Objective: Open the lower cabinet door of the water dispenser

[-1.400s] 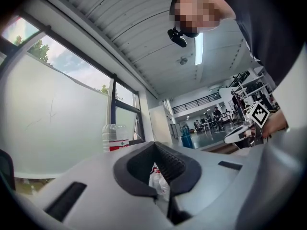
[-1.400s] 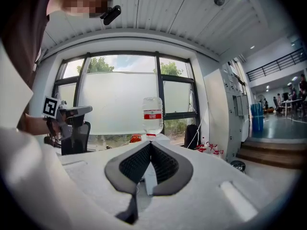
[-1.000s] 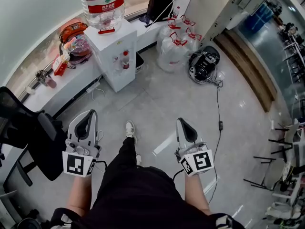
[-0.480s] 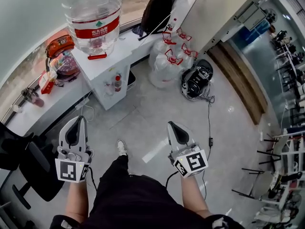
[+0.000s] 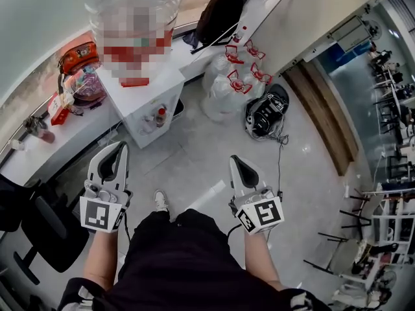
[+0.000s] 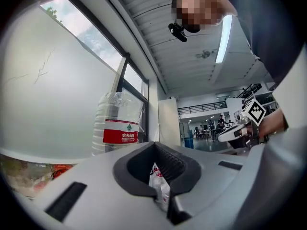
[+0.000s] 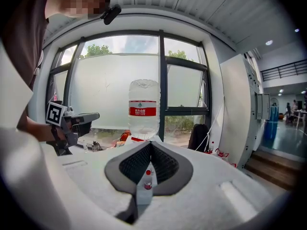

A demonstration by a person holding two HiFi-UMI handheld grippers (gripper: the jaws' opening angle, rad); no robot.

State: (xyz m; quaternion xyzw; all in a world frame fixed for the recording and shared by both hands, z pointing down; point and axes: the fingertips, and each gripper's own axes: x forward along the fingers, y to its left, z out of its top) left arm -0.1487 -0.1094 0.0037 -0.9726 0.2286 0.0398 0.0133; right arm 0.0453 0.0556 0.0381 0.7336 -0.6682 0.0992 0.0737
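Approach step, I judge; left hand-held gripper [image 5: 121, 146] and right hand-held gripper [image 5: 235, 159] both closed, empty, held out front ready to reach; water dispenser [image 5: 150, 89] at 11 o'clock, well apart; lower cabinet door [image 5: 148, 133] not yet touched.

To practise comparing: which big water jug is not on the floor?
The red-labelled jug atop the white dispenser; the other jugs stand on the floor beside it.

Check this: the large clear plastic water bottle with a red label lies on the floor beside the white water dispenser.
Not on the floor: the large clear plastic bottle with a red label stands on top of the white water dispenser, as the right gripper view shows.
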